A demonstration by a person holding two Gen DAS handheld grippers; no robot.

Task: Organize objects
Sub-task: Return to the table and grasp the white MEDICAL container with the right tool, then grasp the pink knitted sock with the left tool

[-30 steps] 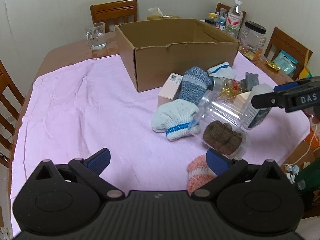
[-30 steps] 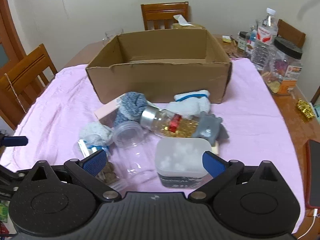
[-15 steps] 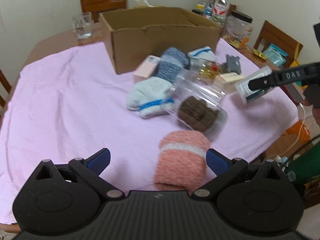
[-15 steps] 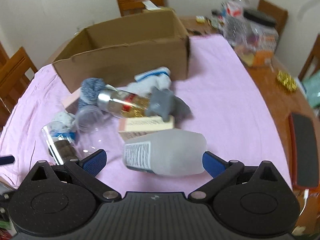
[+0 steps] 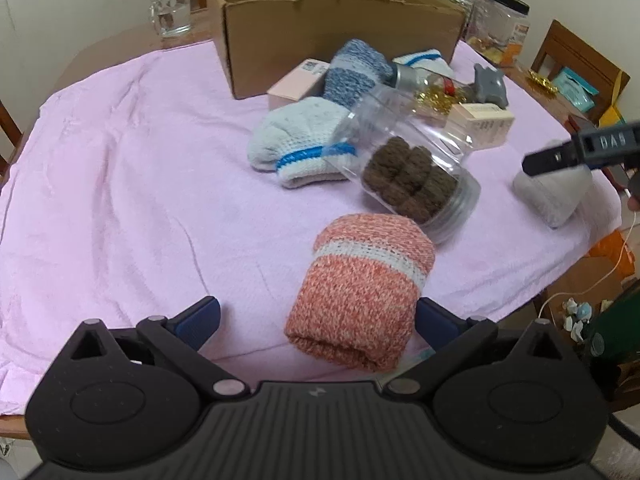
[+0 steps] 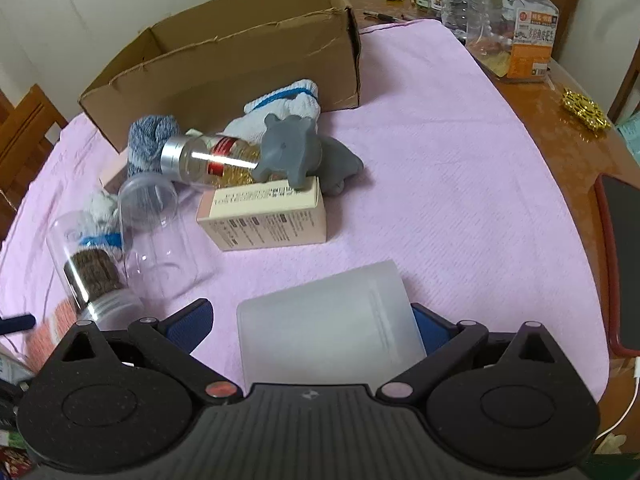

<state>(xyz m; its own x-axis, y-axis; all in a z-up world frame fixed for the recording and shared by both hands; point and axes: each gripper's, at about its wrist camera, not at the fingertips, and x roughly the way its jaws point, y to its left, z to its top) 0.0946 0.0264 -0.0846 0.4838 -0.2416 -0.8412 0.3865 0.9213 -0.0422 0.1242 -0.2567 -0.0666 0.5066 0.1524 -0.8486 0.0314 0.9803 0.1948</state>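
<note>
Here, both grippers stand wide open over a pink-clothed table. The left gripper (image 5: 316, 322) frames a rolled orange sock (image 5: 360, 292) at lower centre, its right pad beside it; squeezing square across the roll should hold. The right gripper (image 6: 310, 326) straddles a frosted container (image 6: 328, 320) at bottom centre, ungripped.

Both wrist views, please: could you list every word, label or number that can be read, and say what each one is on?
"DAS": on the right tongs, seen from the left wrist view.
Cream carton: printed lines, too small to read.
Big snack jar: orange label, characters too blurred to read.
Pink box: a small printed square code, unreadable.
Frosted white tub: no readable print.
</note>
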